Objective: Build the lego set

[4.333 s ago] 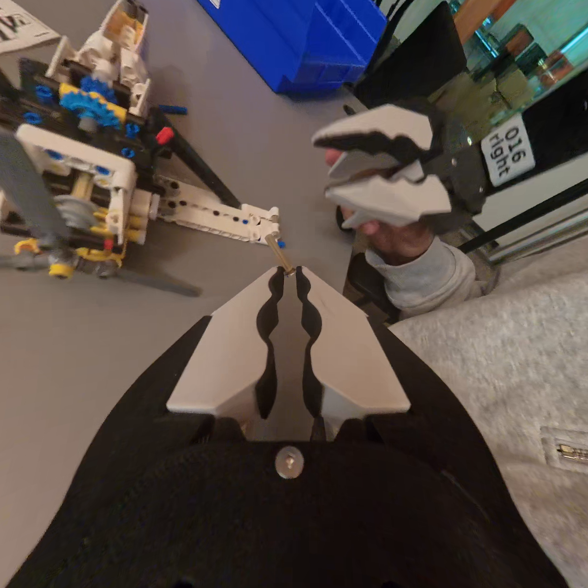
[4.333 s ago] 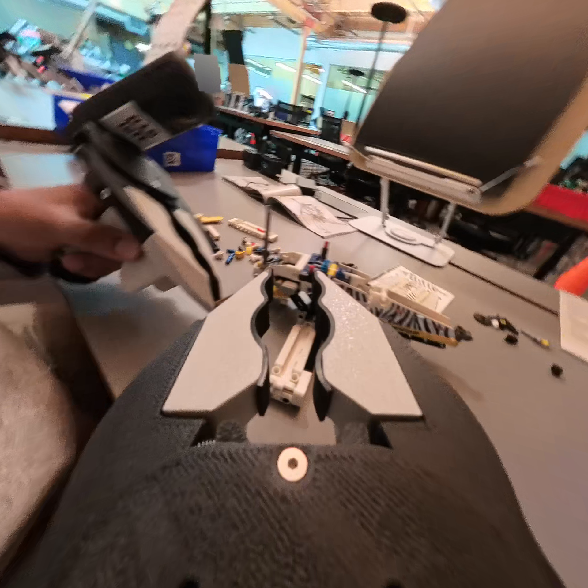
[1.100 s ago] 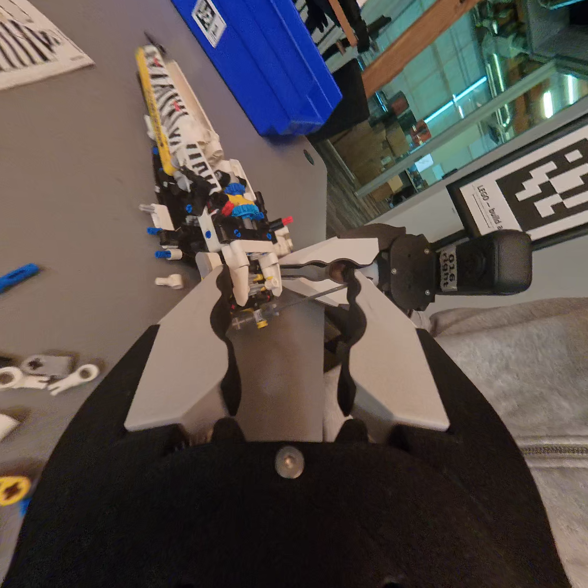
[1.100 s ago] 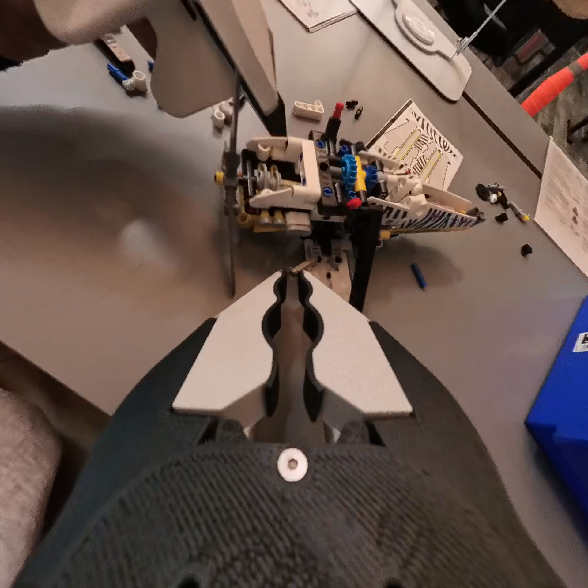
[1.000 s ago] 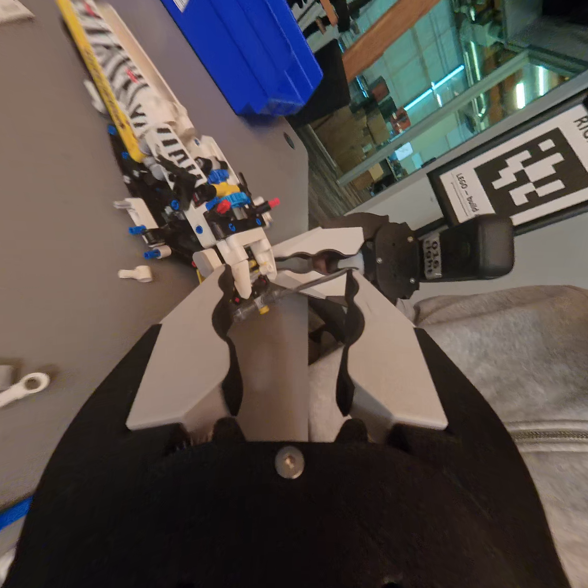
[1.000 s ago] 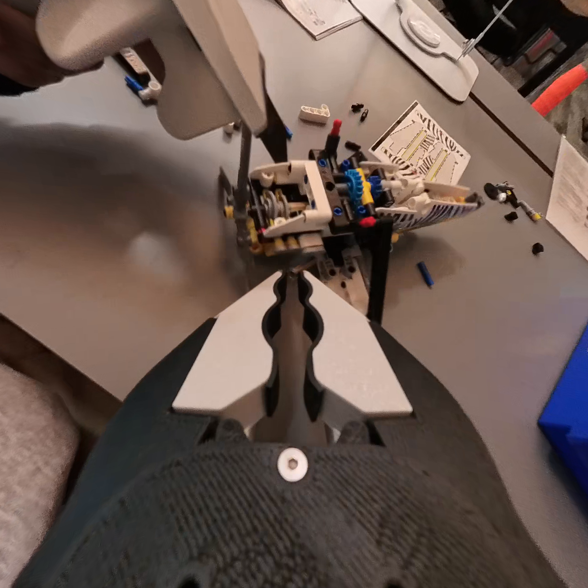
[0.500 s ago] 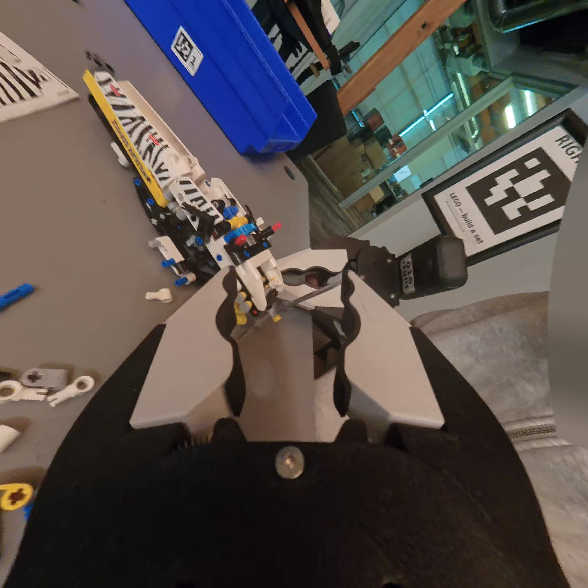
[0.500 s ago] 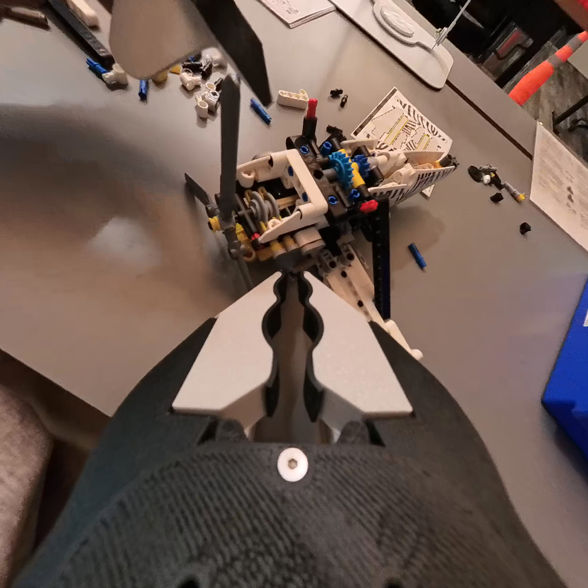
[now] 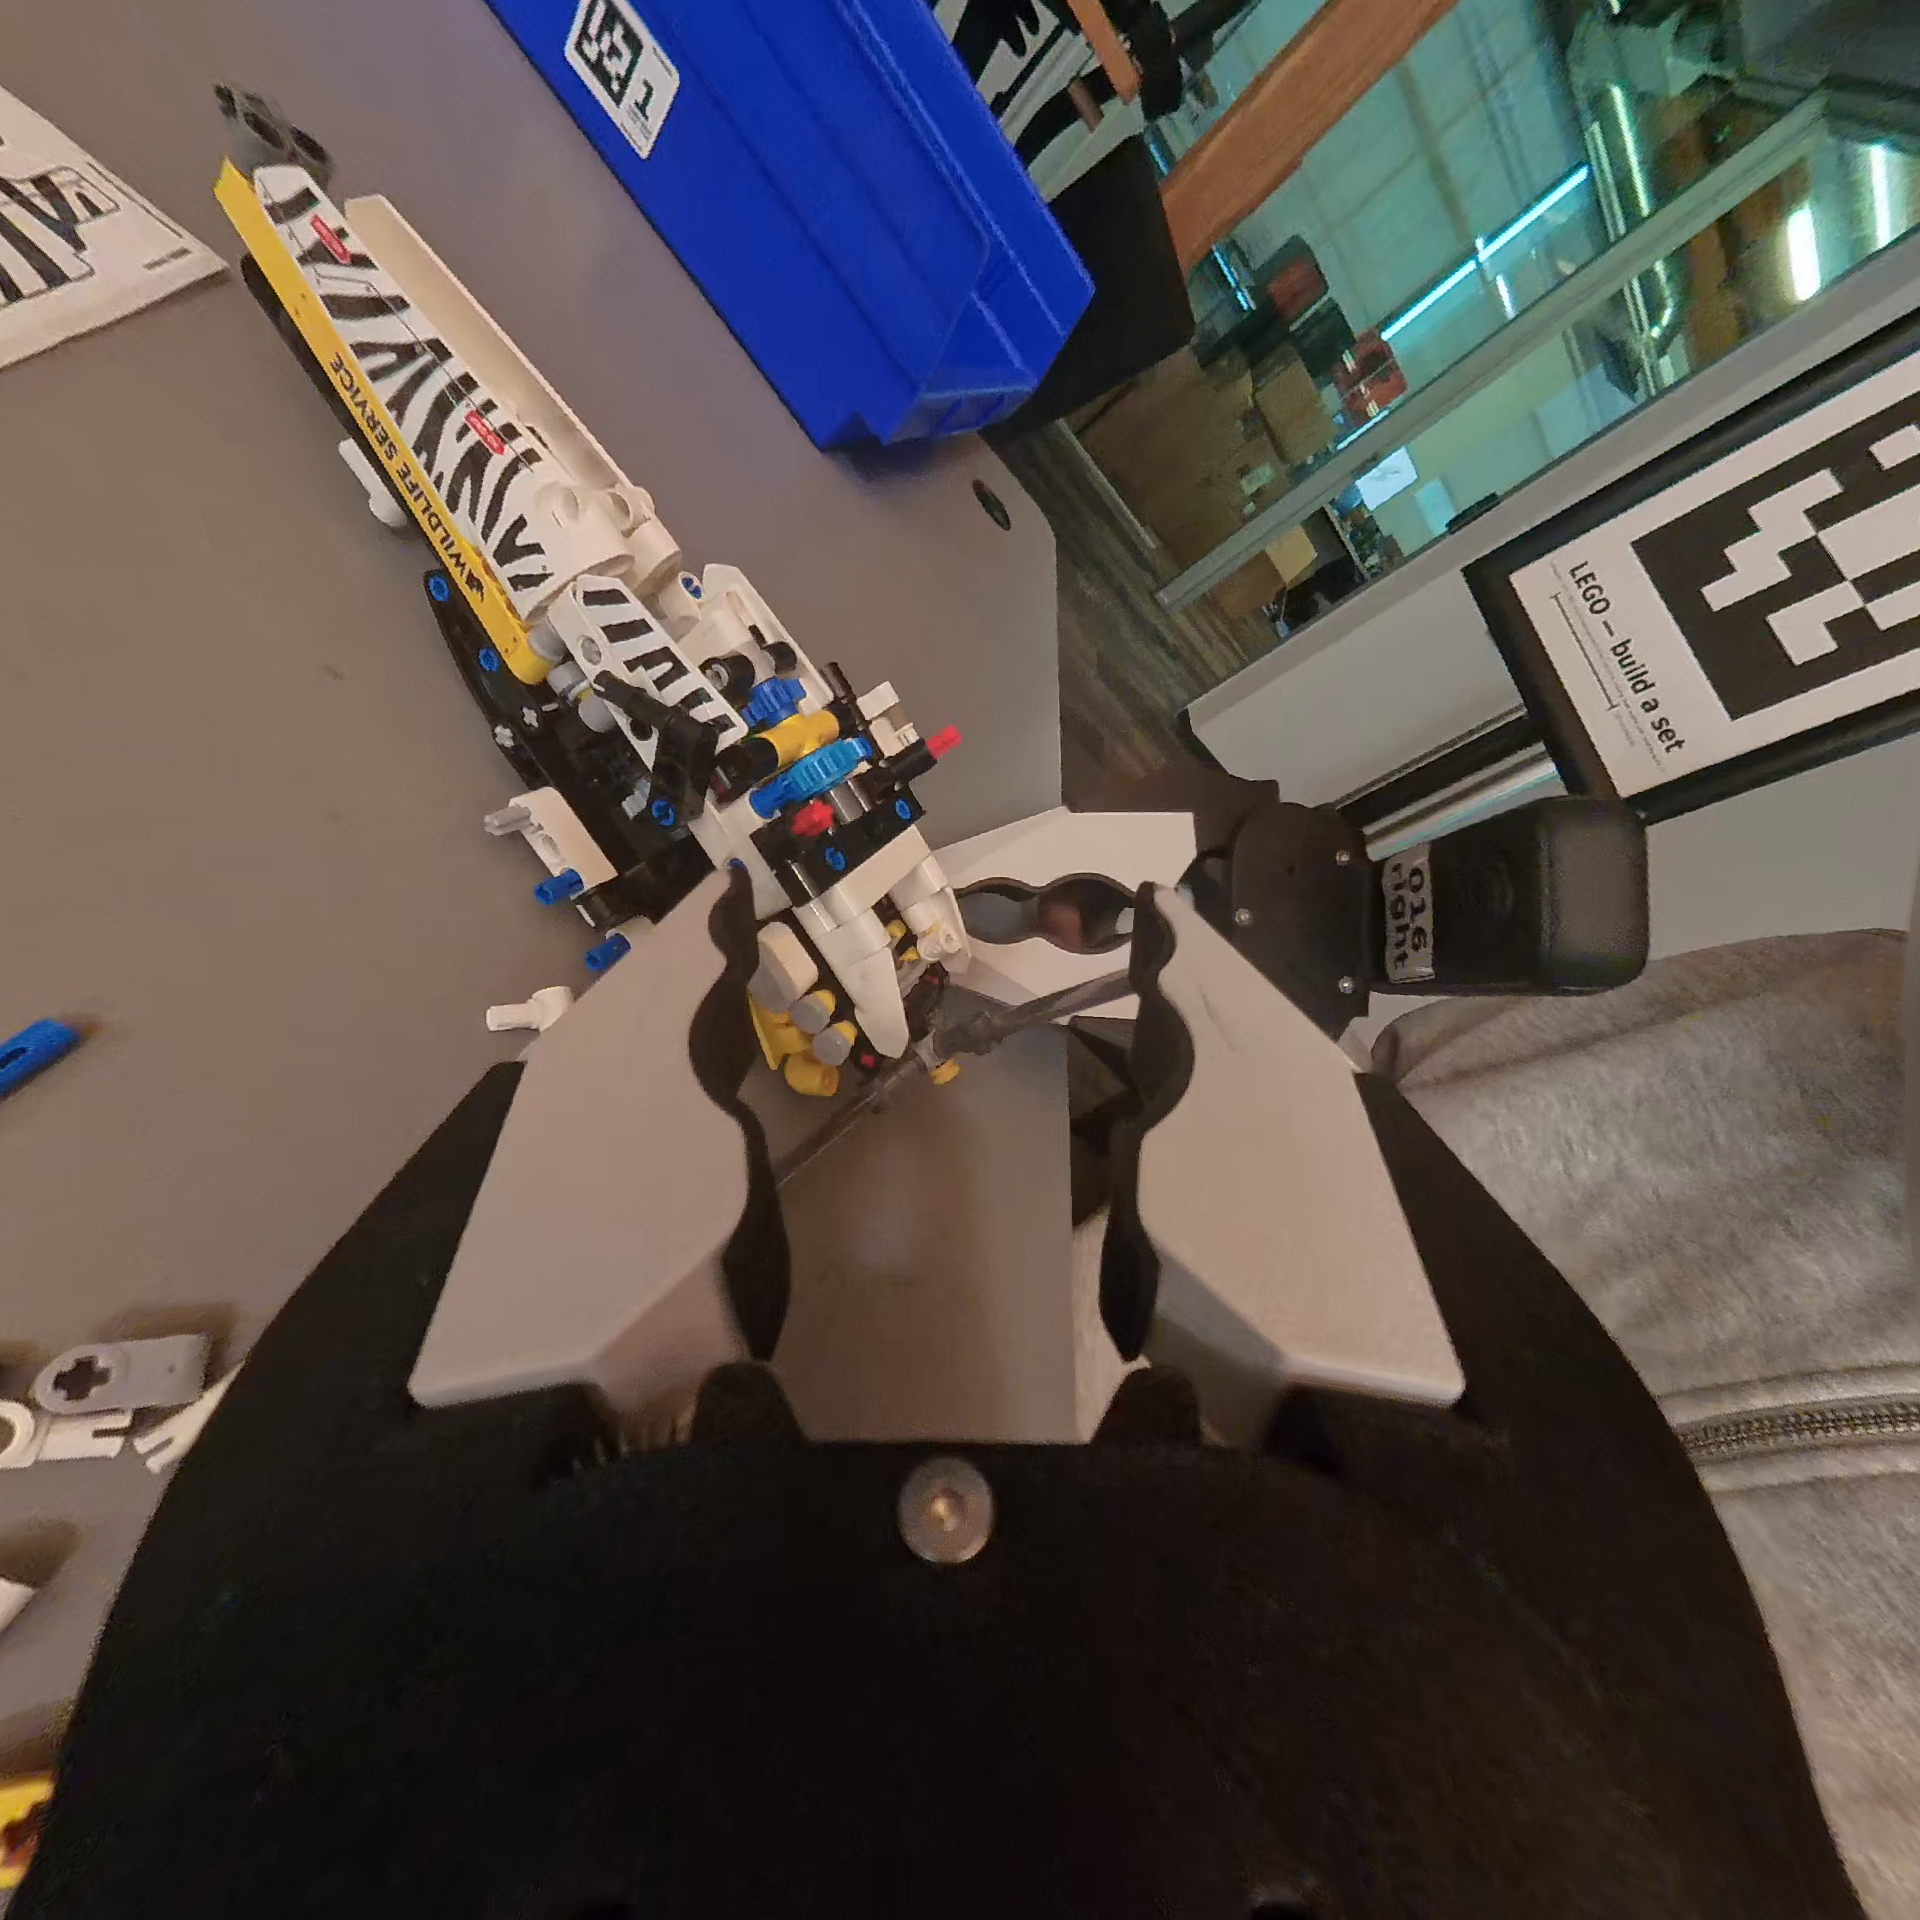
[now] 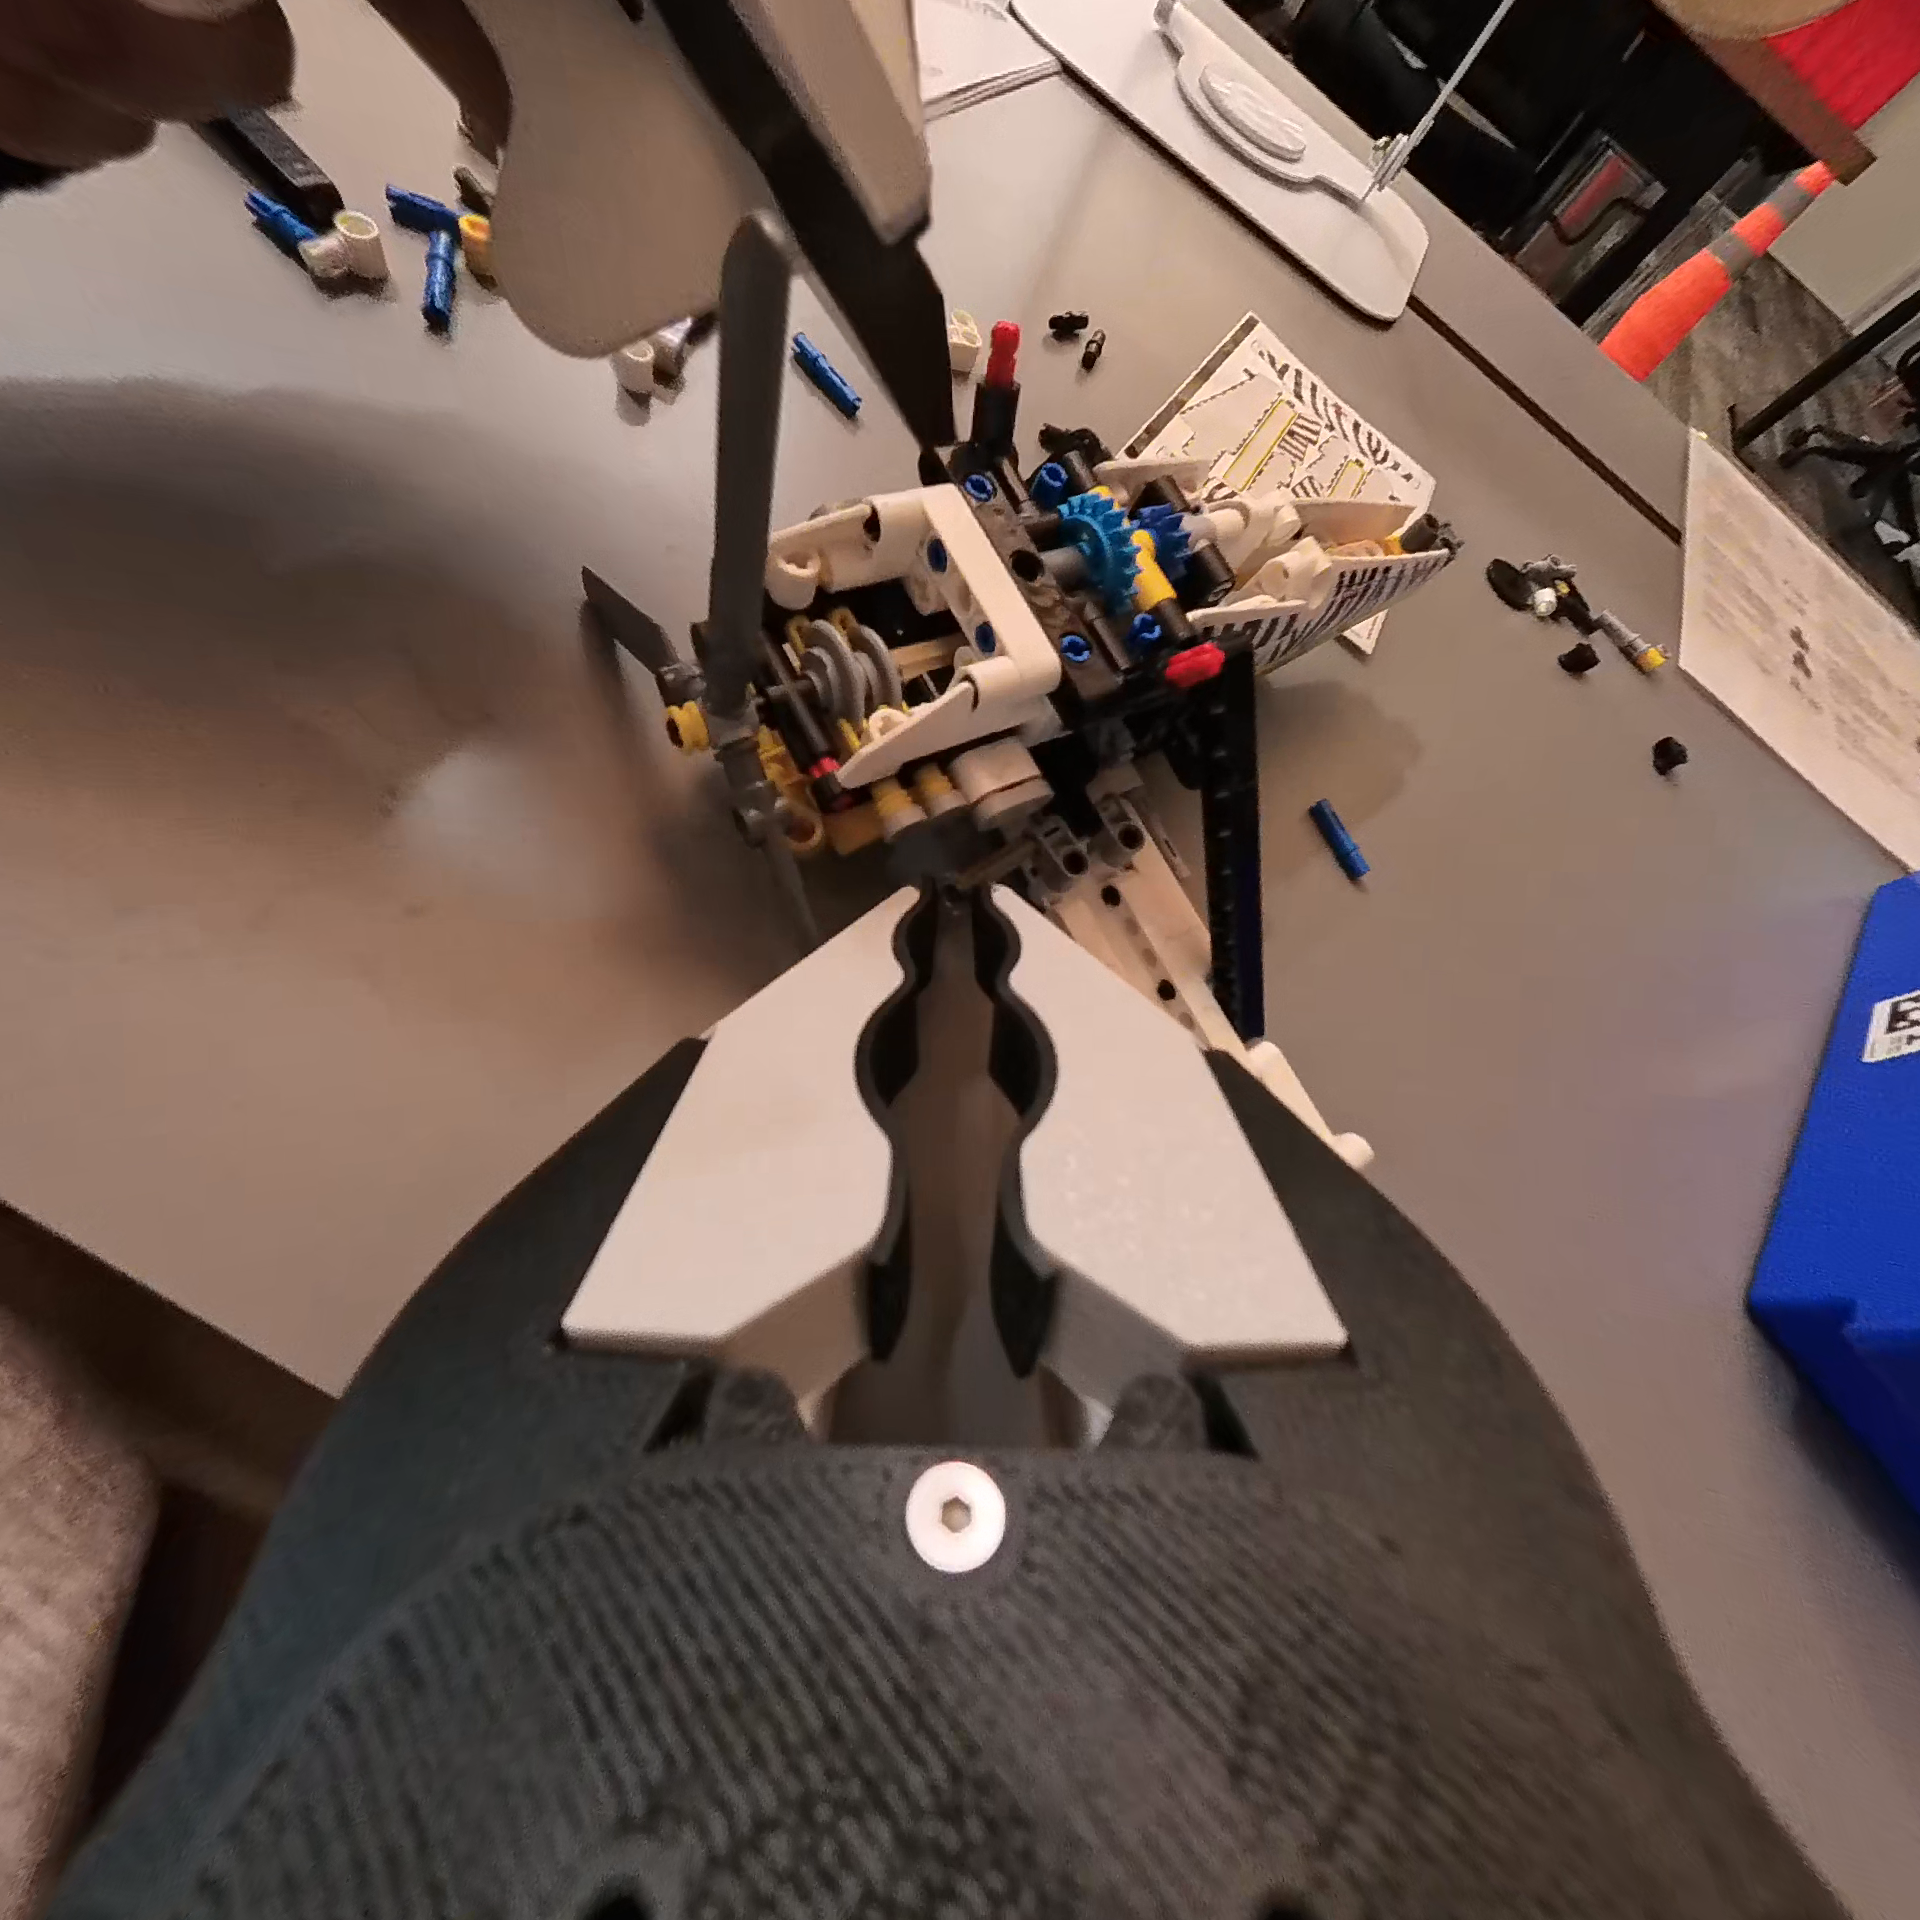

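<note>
Left wrist view: left gripper [image 9: 940, 914] has its jaws wide apart, straddling the nose end of the lego model [image 9: 665, 707] w/o pinching it. The model, a white zebra-striped aircraft body w/ yellow strip, blue gears and a red pin, lies on the grey desk [image 9: 208, 831], tail running to 11 o'clock. Dark grey propeller blade [image 9: 1029, 1018] sticks out from the nose toward 3 o'clock, near the right finger's pad; contact unclear. Right gripper [image 9: 1049, 914] sits just beyond at 1 o'clock, side-on. Blue bin [image 9: 831, 229] at 12 o'clock near the desk edge. Sticker sheet [image 9: 62, 239] at 10 o'clock. Small white connector [image 9: 530, 1008] and a blue pin [image 9: 31, 1049] lie at 9 o'clock, apart from the model. Grey sleeve [image 9: 1662, 1195] at 3 o'clock.

Right wrist view: right gripper [image 10: 961, 899] jaws together, tips nipped on a small dark/tan pin [image 10: 982, 868] at the model's [image 10: 987, 644] underside, near side. Propeller blade [image 10: 748, 447] stands up toward 12 o'clock, its tip just under the left gripper [image 10: 810, 156] at 11-12 o'clock. Loose blue pins and white bits [image 10: 416, 249] at 10 o'clock; another blue pin [image 10: 1340, 842] at 3 o'clock. Sticker sheet [image 10: 1278, 436] behind the model at 1 o'clock. Blue bin [image 10: 1849, 1174] at 4 o'clock. Orange cone [image 10: 1714, 270] far off at 2 o'clock.
</note>
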`<state>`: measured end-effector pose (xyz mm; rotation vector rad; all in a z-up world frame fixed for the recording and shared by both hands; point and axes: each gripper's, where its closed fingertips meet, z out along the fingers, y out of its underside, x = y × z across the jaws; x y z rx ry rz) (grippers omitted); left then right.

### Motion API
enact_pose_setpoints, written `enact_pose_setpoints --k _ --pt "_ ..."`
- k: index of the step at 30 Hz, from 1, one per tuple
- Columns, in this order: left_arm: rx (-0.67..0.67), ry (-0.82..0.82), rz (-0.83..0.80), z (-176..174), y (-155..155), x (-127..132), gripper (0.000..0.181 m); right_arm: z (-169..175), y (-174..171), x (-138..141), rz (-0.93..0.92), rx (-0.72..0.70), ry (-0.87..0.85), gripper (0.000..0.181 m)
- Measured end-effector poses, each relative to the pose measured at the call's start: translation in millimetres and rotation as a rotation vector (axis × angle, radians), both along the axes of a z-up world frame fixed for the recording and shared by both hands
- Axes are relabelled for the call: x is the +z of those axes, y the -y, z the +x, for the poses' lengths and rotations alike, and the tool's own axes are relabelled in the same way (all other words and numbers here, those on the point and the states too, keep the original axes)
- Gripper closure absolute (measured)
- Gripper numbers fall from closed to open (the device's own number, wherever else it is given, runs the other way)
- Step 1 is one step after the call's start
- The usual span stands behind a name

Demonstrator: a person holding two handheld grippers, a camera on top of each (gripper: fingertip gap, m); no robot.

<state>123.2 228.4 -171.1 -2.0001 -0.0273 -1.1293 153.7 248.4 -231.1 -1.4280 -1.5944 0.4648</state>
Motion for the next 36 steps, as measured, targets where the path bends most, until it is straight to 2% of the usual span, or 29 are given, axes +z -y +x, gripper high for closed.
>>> enact_pose_setpoints --k 9,23,36 --pt "-0.013 0.001 -0.030 6.9 -2.9 -9.3 0.111 -3.4 -2.0 0.4 0.087 -0.006 0.045 0.175" --pt "-0.006 0.007 -0.030 4.7 -4.0 -10.5 0.113 -6.7 -3.8 -0.9 0.121 0.034 0.101 0.175" --pt "-0.007 0.017 -0.028 4.1 -3.8 -9.6 0.112 -6.0 -3.8 -4.1 0.044 0.115 0.085 0.174"
